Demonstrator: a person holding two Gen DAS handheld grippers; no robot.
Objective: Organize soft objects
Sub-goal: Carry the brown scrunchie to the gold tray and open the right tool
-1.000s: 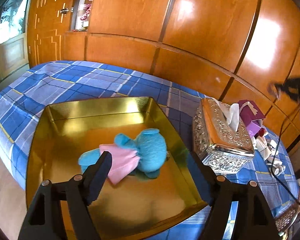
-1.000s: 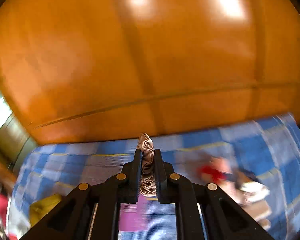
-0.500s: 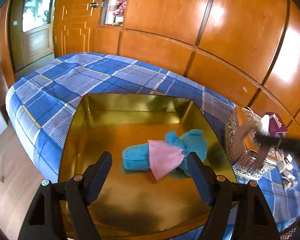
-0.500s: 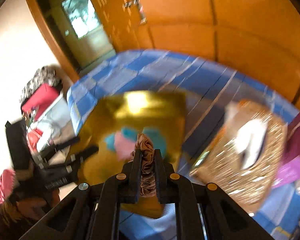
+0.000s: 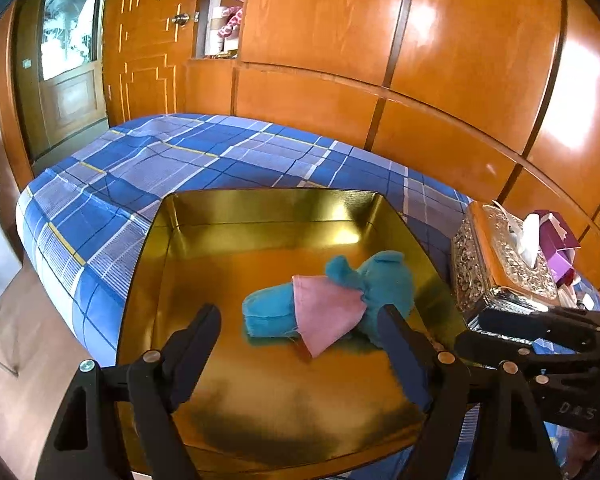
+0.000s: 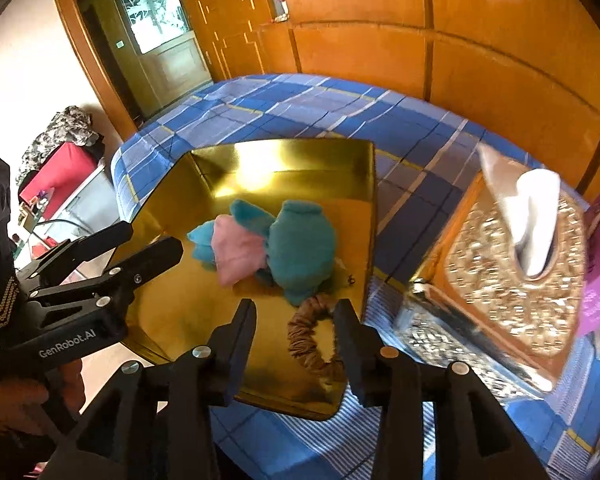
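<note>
A shiny gold tray [image 6: 370,216] sits on the blue checked bed cover [image 6: 300,100]. A soft blue toy [image 6: 300,248] in a pink dress [image 6: 236,250] lies in the tray, a bit toward 1 o'clock from its middle. At 6 o'clock from the toy, a brown scrunchie [image 6: 306,338] lies in the tray in a loose, wrinkly curve. The right gripper [image 6: 296,320] has just been opening, its jaws apart with the scrunchie between them; no pad presses it. The left gripper [image 5: 300,330] hangs over the tray, jaws wide apart and empty. A silver tissue box [image 6: 500,280] stands just beside the tray at 3 o'clock, with a purple box [image 5: 556,240] behind it.
</note>
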